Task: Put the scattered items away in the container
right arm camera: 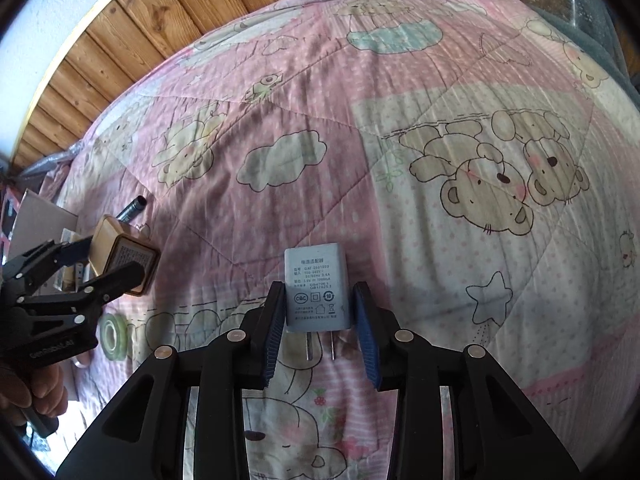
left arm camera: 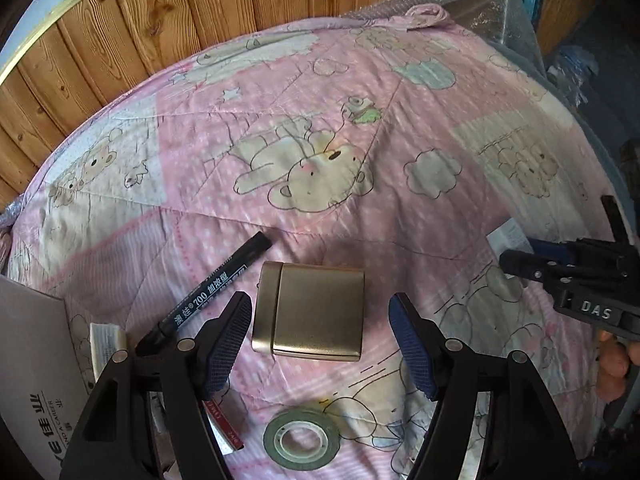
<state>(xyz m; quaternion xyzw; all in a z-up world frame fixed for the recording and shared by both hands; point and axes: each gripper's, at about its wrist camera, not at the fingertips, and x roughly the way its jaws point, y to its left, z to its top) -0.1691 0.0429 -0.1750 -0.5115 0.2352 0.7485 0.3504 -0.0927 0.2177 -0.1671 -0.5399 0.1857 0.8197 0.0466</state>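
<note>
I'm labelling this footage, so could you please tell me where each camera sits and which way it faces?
Left wrist: sits on the left gripper, looking along its fingers at a gold box on the pink quilt; right gripper at right.
Right wrist: sits on the right gripper, facing a white charger; left gripper and a hand at left.
Shared: gold box, marker, tape roll, quilt.
</note>
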